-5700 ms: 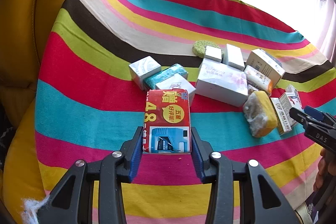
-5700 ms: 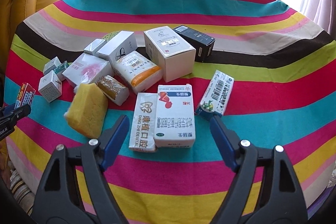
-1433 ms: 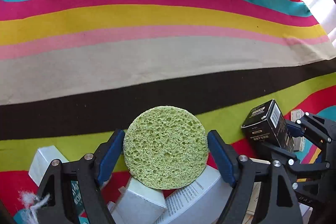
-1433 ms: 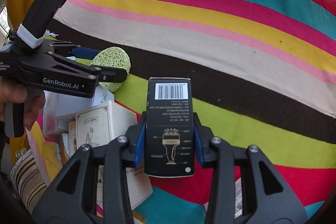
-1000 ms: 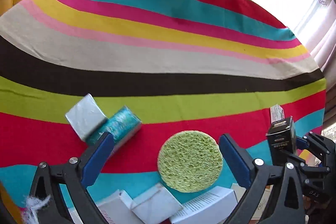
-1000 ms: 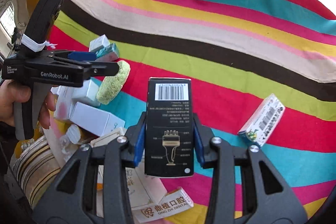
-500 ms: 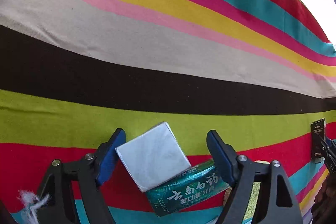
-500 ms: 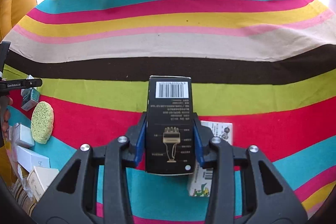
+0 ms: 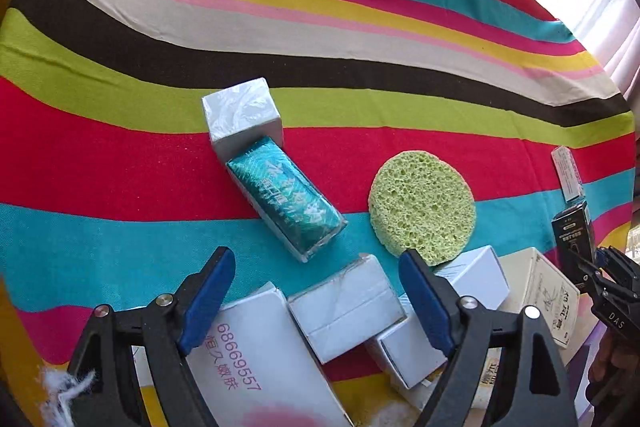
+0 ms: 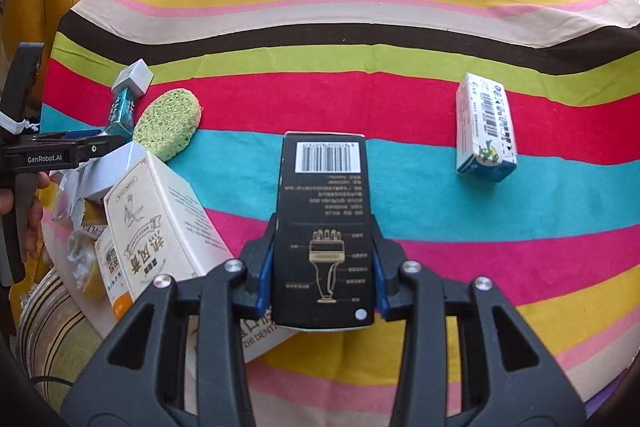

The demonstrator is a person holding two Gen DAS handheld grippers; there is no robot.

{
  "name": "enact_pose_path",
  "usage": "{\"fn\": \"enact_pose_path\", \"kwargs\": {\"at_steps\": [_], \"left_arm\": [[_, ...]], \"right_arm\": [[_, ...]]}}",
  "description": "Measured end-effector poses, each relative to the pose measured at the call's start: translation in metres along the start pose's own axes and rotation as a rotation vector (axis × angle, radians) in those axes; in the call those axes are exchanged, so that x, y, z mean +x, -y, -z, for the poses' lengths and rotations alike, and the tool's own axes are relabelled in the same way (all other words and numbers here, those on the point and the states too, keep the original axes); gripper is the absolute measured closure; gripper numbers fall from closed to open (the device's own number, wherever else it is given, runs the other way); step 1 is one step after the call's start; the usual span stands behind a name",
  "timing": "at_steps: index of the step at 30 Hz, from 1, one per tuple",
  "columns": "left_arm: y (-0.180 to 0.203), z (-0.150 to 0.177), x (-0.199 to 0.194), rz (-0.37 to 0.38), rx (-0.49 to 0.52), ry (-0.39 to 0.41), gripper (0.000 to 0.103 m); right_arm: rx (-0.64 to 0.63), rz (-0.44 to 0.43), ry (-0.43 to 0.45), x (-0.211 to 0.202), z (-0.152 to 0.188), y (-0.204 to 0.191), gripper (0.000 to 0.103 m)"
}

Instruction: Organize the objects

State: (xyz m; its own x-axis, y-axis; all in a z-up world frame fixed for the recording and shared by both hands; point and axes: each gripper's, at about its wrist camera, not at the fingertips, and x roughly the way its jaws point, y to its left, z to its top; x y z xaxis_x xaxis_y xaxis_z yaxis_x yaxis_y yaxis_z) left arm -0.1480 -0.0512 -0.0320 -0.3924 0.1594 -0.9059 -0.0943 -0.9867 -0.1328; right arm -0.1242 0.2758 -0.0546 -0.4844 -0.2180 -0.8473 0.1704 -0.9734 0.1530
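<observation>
Gripping black box point(image 10: 325, 227), right claw point(image 10: 322, 277) level, left claw point(image 9: 316, 301) spread

Both wrist views look down along their fingers, close over the striped surface point(image 9: 120, 211), sharing the green sponge point(image 9: 422, 203) point(image 10: 168, 123) and teal box point(image 9: 286, 203) point(image 10: 120, 109)

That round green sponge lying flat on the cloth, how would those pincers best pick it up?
Probably by its edge, from above. The sponge is a thin disc lying flat, so the open left gripper would straddle it, fingers closing across the middle. Its far side is open cloth; white boxes crowd the near rim.
</observation>
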Motion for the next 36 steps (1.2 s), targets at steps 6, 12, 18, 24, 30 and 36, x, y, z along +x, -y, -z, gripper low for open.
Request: {"fn": "enact_pose_path", "kwargs": {"at_steps": [6, 12, 18, 24, 30, 36], "left_arm": [[0.001, 0.009, -0.063, 0.004, -0.023, 0.175, 0.0], [0.008, 0.056, -0.106, 0.047, 0.016, 0.322, 0.0], [0.014, 0.13, -0.105, 0.11, 0.043, 0.356, 0.0], [0.031, 0.156, -0.083, 0.164, 0.042, 0.232, 0.0], [0.052, 0.134, -0.023, 0.14, 0.067, 0.083, 0.0], [0.066, 0.107, 0.016, 0.078, 0.12, 0.023, 0.0]], "right_arm": [[0.029, 0.058, 0.105, -0.059, 0.006, -0.007, 0.06], [0.032, 0.086, 0.18, -0.106, 0.04, -0.021, 0.057], [0.082, 0.125, 0.258, -0.145, 0.099, -0.032, 0.037], [0.134, 0.16, 0.215, -0.137, 0.152, -0.034, 0.021], [0.206, 0.142, 0.131, -0.113, 0.153, -0.016, 0.02], [0.179, 0.123, 0.052, -0.082, 0.132, -0.016, 0.02]]}}
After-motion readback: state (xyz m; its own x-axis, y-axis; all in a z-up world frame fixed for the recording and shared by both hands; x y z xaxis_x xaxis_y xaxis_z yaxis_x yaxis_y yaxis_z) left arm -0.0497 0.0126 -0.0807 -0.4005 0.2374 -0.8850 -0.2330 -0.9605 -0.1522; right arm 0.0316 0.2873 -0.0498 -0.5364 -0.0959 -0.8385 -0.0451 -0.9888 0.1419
